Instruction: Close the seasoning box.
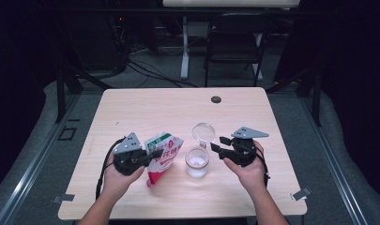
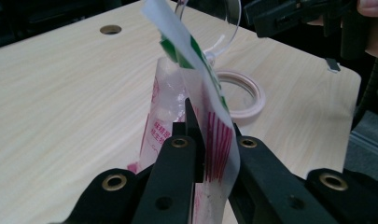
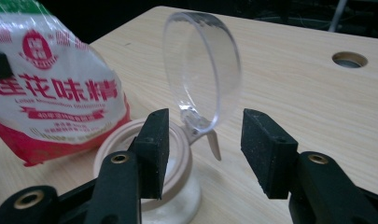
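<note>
left fingers pinch the seasoning bag, right fingers gape at the jar's lid

the left gripper [image 1: 152,157] has its fingers [image 2: 186,154] pressed tight on the white, red and green seasoning bag [image 1: 162,152], clamping the flat plastic low on the pack so that the bag stands up from the grip with its green top edge highest. in the left gripper view the film is squeezed thin between the two black fingers. the right gripper [image 1: 216,144] has its fingers [image 3: 155,149] spread wide and grips nothing; in the right gripper view the hinge tab of the clear lid [image 3: 200,79] sits in the gap between them, and neither pad touches it.

count: one bag, one small glass jar [image 1: 197,163] with a pale rim and white powder at its bottom, one clear round lid tipped up and back from that rim, two grippers, two hands. the jar stands on the light wooden surface [image 1: 178,105] just right of the bag, between the two grippers, near the front edge.

the left hand [image 1: 117,178] comes in from the bottom, forearm angled up and inward, gripper pointing right toward the jar. the right hand [image 1: 249,171] mirrors it, gripper pointing left at the lid's hinge, about level with the surface.
</note>
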A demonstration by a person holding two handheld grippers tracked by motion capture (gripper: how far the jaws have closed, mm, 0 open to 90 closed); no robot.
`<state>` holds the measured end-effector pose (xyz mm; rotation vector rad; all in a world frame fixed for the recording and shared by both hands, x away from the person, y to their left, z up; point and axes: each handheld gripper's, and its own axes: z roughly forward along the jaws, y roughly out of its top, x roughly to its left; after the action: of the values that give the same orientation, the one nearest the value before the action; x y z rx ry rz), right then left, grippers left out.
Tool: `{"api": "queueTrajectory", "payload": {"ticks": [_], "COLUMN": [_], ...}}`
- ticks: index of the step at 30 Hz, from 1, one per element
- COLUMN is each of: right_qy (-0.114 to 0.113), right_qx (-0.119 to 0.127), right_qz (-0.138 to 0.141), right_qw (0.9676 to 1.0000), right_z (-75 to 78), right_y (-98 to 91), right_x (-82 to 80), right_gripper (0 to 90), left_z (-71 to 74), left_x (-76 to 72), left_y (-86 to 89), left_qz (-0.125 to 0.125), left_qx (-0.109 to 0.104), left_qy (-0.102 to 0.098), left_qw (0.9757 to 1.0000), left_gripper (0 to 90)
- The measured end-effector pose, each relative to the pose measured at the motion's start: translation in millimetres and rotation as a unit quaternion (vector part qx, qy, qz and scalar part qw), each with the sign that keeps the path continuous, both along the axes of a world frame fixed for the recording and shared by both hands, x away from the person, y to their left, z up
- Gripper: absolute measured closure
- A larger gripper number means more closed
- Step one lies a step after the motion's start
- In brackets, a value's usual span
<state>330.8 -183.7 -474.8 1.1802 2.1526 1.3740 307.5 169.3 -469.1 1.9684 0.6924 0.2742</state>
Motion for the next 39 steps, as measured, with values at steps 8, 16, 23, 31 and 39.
{"api": "queueTrajectory", "payload": {"ticks": [8, 16, 23, 31, 39], "right_qy": [-0.016, -0.002, -0.003, 0.006, 0.011], "right_qx": [0.005, 0.011, -0.014, -0.02, -0.037], "right_qz": [0.053, 0.125, 0.159, 0.174, 0.188], "right_qw": [0.9985, 0.992, 0.9872, 0.9845, 0.9814], "right_z": [9.6, 4.4, -3.8, -10.6, -16.6], "right_y": [20.0, 52.8, 78.2, 92.9, 106.9], "right_x": [-10.9, -18.5, -18.6, -11.4, -7.7], "right_gripper": [51.0, 53.4, 55.5, 53.4, 59.5], "left_z": [-24.5, -28.0, -29.1, -30.4, -33.3], "left_x": [-4.3, -5.4, -8.7, -14.1, -19.0], "left_y": [4.4, 3.8, 0.7, 0.4, 1.8], "left_qz": [-0.001, 0.003, 0.002, 0.003, 0.013], "left_qx": [-0.016, -0.026, -0.026, -0.023, -0.022], "left_qy": [0.034, 0.035, 0.034, 0.029, 0.028], "left_qw": [0.9993, 0.999, 0.9991, 0.9993, 0.9993], "left_gripper": [90.0, 89.7, 89.2, 87.7, 86.2]}}
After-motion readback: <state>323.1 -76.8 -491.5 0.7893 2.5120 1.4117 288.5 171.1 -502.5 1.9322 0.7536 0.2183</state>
